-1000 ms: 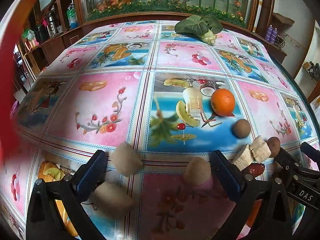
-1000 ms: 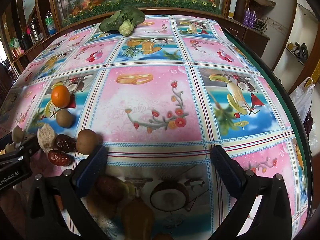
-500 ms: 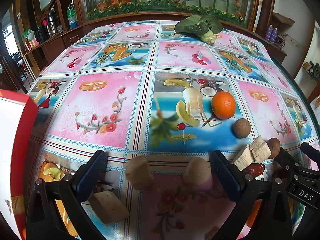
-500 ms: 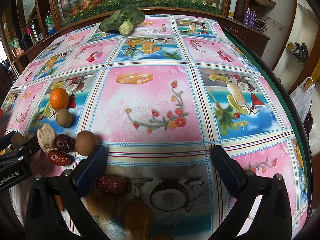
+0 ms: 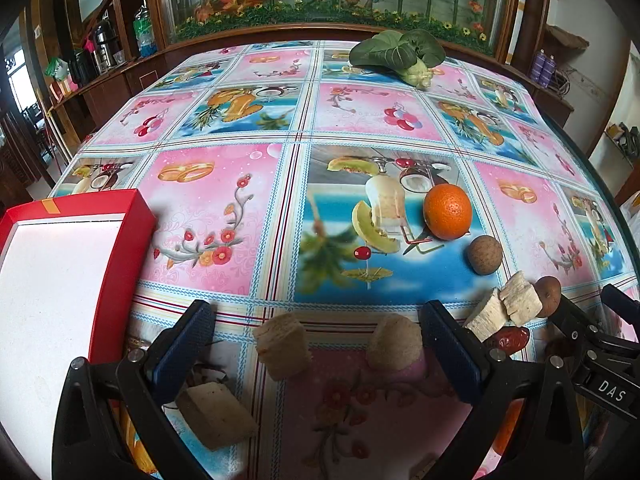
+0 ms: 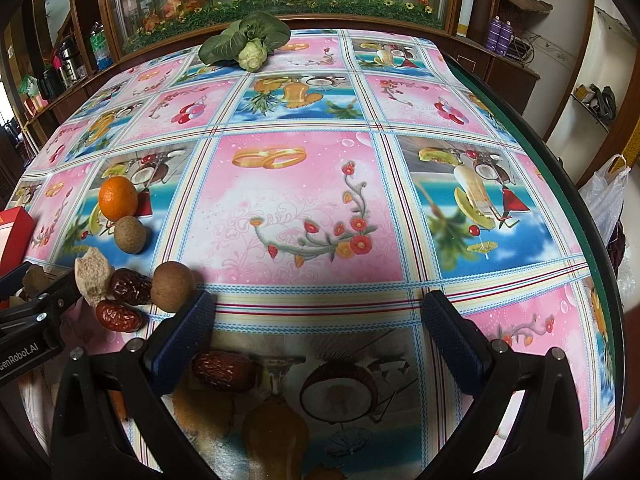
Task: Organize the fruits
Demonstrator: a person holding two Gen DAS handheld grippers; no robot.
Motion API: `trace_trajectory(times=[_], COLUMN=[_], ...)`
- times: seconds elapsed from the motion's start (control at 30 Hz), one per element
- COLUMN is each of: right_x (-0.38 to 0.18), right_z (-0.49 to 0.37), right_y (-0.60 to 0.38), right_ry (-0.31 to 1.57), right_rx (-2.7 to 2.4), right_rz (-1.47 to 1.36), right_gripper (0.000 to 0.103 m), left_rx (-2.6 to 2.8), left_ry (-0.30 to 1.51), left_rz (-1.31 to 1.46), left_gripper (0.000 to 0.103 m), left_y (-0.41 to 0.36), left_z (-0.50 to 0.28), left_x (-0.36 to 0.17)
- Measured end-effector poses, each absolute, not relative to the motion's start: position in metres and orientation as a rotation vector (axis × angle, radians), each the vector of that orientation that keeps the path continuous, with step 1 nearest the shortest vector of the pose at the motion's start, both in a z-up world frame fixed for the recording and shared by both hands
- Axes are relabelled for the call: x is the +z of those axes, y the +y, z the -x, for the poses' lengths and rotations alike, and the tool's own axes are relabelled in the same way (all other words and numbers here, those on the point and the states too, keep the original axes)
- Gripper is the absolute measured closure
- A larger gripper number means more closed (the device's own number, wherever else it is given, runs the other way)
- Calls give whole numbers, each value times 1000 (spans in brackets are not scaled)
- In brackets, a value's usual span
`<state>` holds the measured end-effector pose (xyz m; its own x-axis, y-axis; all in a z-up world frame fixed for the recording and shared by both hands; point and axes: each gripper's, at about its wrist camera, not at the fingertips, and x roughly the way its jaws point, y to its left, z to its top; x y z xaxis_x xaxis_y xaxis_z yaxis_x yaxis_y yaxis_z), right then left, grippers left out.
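Observation:
An orange and a brown round fruit lie on the patterned tablecloth. Nearer, pale chunks rest between and beside the fingers of my open left gripper, which grips nothing. More pale chunks, a red date and another brown fruit sit by my right gripper. In the right wrist view my right gripper is open over the cloth. A red date lies by its left finger. The orange, brown fruits and dates cluster to its left.
A red box with a white inside sits flat at the table's left edge. A bok choy lies at the far side. The table's dark rim curves down the right, with a plastic bag beyond it. Wooden cabinets surround the table.
The red box swung in from the left and now lies flat on the table. Tumbling pale chunks and a date have come to rest. Both grippers stayed in place, open.

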<state>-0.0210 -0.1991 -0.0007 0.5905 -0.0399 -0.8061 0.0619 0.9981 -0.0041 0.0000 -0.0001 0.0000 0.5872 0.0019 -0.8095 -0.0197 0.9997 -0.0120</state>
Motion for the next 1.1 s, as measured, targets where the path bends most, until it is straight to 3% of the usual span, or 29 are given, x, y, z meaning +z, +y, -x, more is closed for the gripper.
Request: trace_trajectory(times=[0.33, 0.7, 1.1], right_x=[3, 85, 94], right_z=[24, 126, 138], right_y=[-201, -151, -125], right_ry=[947, 553, 546], right_rx=[-32, 117, 161], right_rz=[-49, 43, 61], right_gripper=[0, 0, 0], left_rx=[12, 93, 110], left_ry=[944, 725, 699], left_rz=[25, -30, -24], left_gripper=[1, 1, 1], left_y=[0, 16, 33], left_z=[0, 66, 95], left_x=[0, 66, 79])
